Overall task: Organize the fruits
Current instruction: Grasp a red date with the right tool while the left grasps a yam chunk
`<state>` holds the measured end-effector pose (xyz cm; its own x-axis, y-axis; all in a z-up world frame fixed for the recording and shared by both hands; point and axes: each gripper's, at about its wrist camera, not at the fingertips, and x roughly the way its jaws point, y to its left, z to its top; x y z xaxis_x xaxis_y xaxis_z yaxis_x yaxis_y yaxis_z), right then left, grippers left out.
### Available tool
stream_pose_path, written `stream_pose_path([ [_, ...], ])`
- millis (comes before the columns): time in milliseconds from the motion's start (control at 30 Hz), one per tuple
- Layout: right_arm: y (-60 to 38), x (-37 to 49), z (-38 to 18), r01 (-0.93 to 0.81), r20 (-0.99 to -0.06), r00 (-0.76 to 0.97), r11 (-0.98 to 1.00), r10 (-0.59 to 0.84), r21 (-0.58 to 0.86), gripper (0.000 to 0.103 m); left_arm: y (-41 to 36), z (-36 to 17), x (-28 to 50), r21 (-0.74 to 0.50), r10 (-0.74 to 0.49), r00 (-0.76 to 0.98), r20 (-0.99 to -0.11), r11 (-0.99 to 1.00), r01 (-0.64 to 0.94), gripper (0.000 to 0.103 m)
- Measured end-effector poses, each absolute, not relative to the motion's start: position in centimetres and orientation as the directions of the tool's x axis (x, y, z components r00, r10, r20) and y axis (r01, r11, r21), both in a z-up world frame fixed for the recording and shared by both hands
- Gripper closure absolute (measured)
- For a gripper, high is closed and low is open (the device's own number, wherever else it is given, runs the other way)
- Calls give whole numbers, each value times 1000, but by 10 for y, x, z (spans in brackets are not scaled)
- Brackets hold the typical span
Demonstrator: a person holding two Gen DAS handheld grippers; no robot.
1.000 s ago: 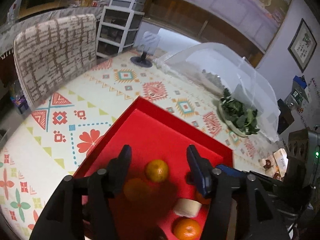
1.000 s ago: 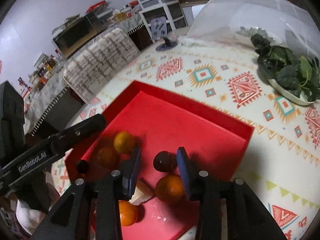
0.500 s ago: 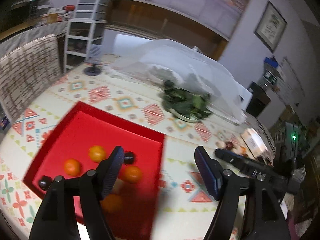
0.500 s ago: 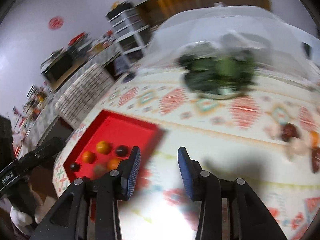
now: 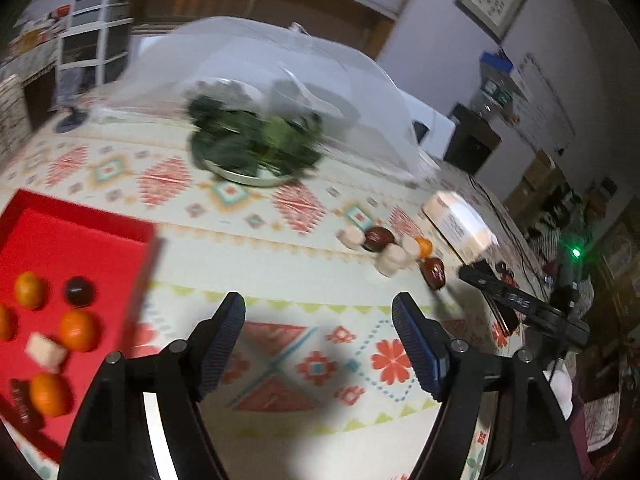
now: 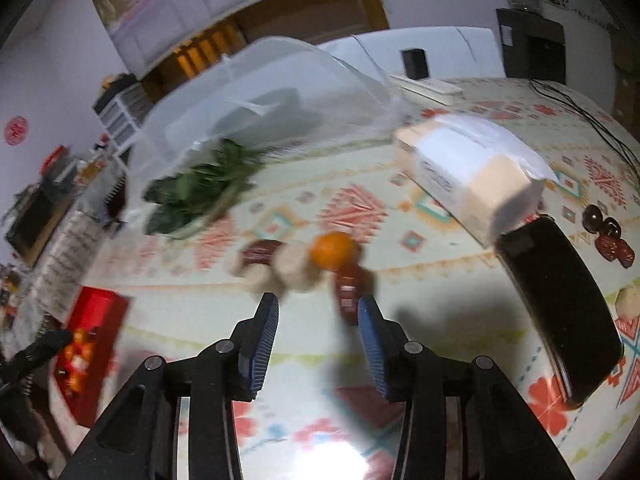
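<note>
Several small orange citrus fruits (image 5: 76,330) and a dark round fruit (image 5: 79,290) already sit in the shallow red tray (image 5: 80,240); a loose cluster of fruit (image 6: 320,264) waits well apart on the patterned surface (image 5: 312,368). Right gripper (image 6: 318,328), empty and part open, hovers near it; left gripper (image 5: 318,340) gapes wide, empty. A mesh dome (image 5: 280,60) covers the plate of greens behind.

Red tray (image 5: 76,236) left of the jaws, orange fruit (image 6: 334,250) ahead, cream tablecloth (image 5: 304,280) below with red-teal geometric and flower motifs.
</note>
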<state>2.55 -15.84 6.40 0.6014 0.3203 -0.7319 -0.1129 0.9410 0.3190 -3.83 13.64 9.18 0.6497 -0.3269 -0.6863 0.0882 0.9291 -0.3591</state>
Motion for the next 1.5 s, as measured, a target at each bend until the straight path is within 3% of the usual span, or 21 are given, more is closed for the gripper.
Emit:
stream_pose_path([
  [367,-152,65,23,-118,-772,571,958,280,260,58,61,55,13,-291,-343,614,-711,938,187,28],
  [433,-157,68,20,-118,-768,567,952,298,283,72,51,47,22,-284,-349,605,-716,937,205,28],
  [467,-158,67,18,-120,-766,563,948,310,296,72,46,45,25,-279,-351,603,-716,936,213,28],
  [633,-172,63,19,-102,-749,564,930,347,354,72,18,36,44,-244,-354,588,-727,934,262,47],
  [967,-187,59,21,-89,-714,564,891,414,446,72,-16,17,72,-183,-337,572,-748,933,309,54],
  [1067,-186,58,21,-91,-712,565,889,417,449,72,-18,15,79,-182,-328,564,-758,937,299,73],
  [1267,-184,58,21,-93,-716,569,896,405,433,72,-15,20,74,-161,-310,582,-752,942,294,75],
  [1500,-177,54,24,-122,-708,585,906,396,405,72,30,48,34,-235,-331,636,-697,943,234,75],
])
